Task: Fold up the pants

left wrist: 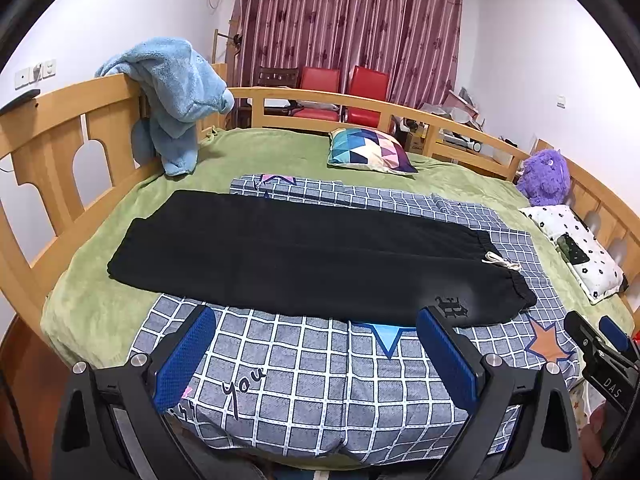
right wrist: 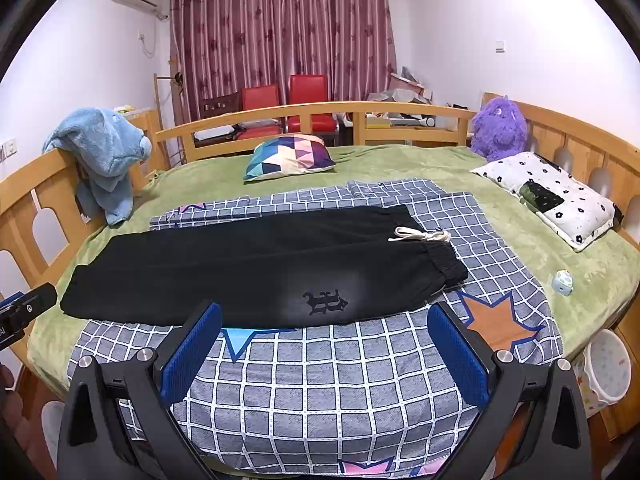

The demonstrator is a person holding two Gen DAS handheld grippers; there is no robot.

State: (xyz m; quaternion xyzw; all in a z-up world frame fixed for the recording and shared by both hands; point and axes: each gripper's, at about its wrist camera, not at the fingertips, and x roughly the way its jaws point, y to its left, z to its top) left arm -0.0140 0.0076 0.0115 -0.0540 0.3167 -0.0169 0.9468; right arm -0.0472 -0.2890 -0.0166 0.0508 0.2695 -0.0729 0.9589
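Pants: black fabric pants [left wrist: 304, 256] lie flat and lengthwise across the bed, already doubled leg over leg, resting on the checked quilt and partly on the green blanket; waistband to the right, hems to the left.
Waistband: elasticated black waistband [right wrist: 448, 264] with a cream drawstring [right wrist: 420, 235] knotted on top.
Logo: a dark embroidered emblem [right wrist: 326, 301] sits on the near edge of the pants, close to the waistband end.
Left gripper: left gripper [left wrist: 316, 356] hovers just short of the near edge of the pants, its blue-padded fingers [left wrist: 186, 356] spread wide with nothing between them.
Right gripper: right gripper [right wrist: 324, 356] hangs before the emblem end, blue pads parted wide, grasping nothing.
Quilt: grey-blue checked quilt with star patches [right wrist: 328, 384] spread under the pants.
Blanket: green plush blanket [left wrist: 96, 312] covers the mattress.
Bed: light wooden bed frame [left wrist: 52, 128] with railed sides.
Other items: blue fleece garment [left wrist: 176, 96] draped on the rail; multicoloured triangle-patterned cushion [right wrist: 292, 156]; purple plush toy [right wrist: 498, 128]; white flower-print pillow [right wrist: 556, 196]; small pale blue toy [right wrist: 562, 280] on the blanket.
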